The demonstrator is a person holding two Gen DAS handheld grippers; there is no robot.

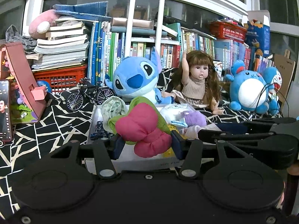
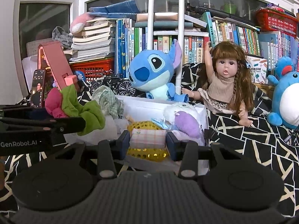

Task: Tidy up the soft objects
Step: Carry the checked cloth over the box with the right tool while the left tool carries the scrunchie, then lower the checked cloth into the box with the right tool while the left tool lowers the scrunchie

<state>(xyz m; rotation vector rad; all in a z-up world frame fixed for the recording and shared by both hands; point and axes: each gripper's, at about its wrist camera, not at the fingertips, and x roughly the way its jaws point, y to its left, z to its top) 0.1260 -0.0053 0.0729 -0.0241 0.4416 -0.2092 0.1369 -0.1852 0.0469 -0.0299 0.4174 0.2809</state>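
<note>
My left gripper (image 1: 146, 142) is shut on a pink and green soft scrunchie (image 1: 143, 128) and holds it above the white box (image 1: 93, 119); it also shows in the right wrist view (image 2: 71, 106). My right gripper (image 2: 147, 143) is shut on a pink plaid soft piece (image 2: 147, 137) over the box (image 2: 202, 112). In the box lie a yellow sequin item (image 2: 145, 154), a white and purple plush (image 2: 185, 119) and a green patterned cloth (image 2: 107, 100).
A blue Stitch plush (image 2: 153, 71), a doll (image 2: 226, 82) and a blue round plush (image 2: 286, 97) sit behind the box on a black patterned cloth (image 2: 252, 145). A model bicycle (image 1: 87, 95), a phone (image 1: 4, 110), a pink stand (image 1: 24, 82) and books (image 1: 61, 46) stand at the left.
</note>
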